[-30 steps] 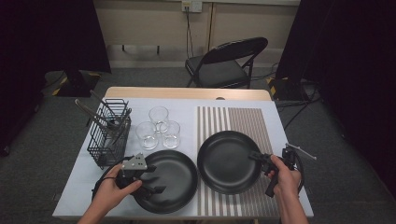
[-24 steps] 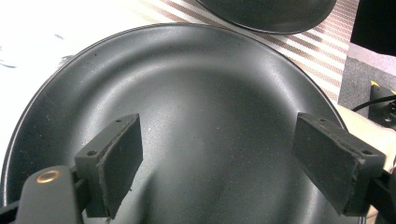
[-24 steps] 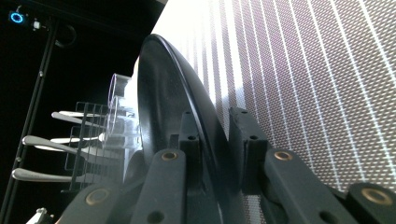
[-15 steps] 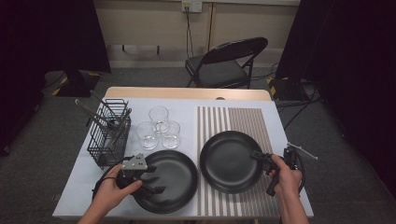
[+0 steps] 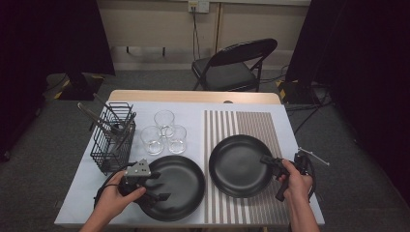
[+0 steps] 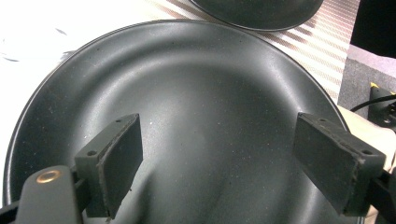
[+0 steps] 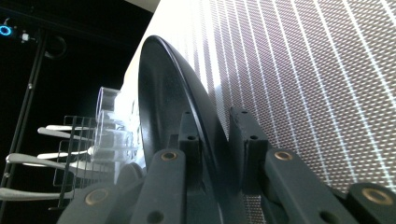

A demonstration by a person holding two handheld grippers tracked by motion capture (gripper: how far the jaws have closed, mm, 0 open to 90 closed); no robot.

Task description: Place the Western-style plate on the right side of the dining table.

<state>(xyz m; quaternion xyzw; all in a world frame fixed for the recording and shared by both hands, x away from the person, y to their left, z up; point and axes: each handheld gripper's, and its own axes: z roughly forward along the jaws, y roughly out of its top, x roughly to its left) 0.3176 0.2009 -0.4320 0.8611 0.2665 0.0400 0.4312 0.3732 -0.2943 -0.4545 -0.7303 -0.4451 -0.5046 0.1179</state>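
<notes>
- Right gripper jaws pinch the near-right rim of the right plate, which sits on the striped mat.
- Left gripper jaws gape wide over the left plate on the tabletop, gripping nothing.
- Left plate rim lies just left of those jaws.
</notes>
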